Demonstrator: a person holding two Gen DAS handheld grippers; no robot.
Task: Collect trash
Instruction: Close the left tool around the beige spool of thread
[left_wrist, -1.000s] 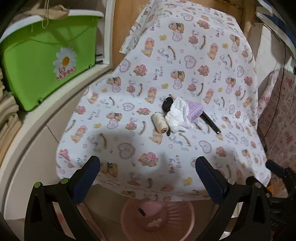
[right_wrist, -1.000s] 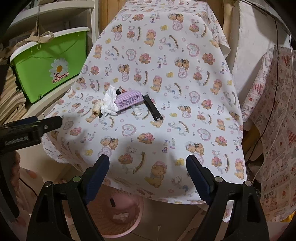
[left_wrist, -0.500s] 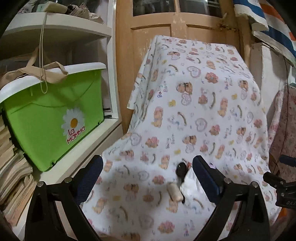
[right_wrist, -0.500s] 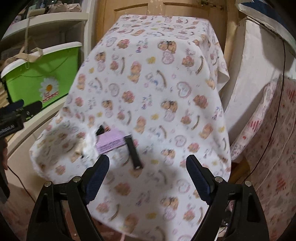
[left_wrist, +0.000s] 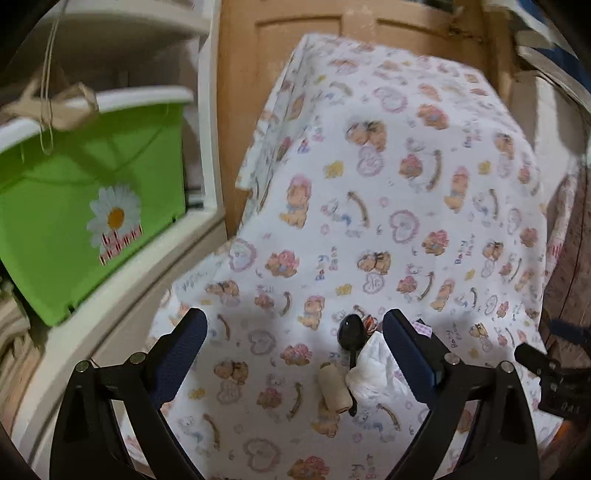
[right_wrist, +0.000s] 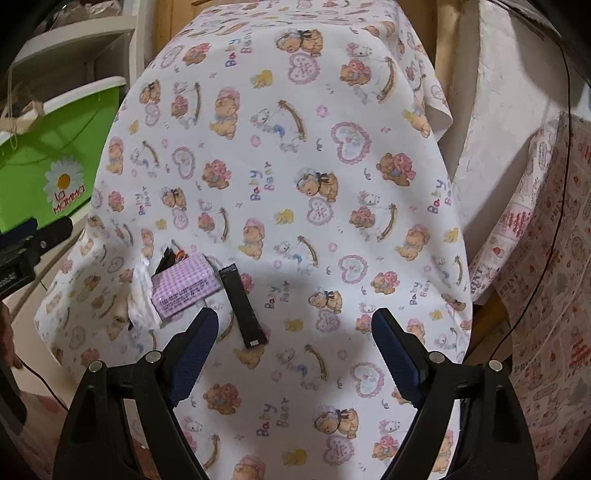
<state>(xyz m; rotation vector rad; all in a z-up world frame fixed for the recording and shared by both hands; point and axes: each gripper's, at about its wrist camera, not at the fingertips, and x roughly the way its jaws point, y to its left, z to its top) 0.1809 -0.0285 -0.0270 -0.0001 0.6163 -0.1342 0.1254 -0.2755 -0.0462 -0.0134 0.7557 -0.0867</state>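
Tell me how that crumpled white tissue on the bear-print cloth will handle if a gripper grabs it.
The crumpled white tissue looks thin and creased, so it will probably be floppy and squash flat between the pads. It seems very light and unlikely to roll. It lies against the purple checked pack and the black spoon, so a wide grab may nudge those.

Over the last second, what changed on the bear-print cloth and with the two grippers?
Both grippers moved in over the cloth; the pink basket dropped out of view. The left gripper, its jaws just closing slightly, and right gripper hold nothing. The tissue, spool, purple pack and black stick stayed put.
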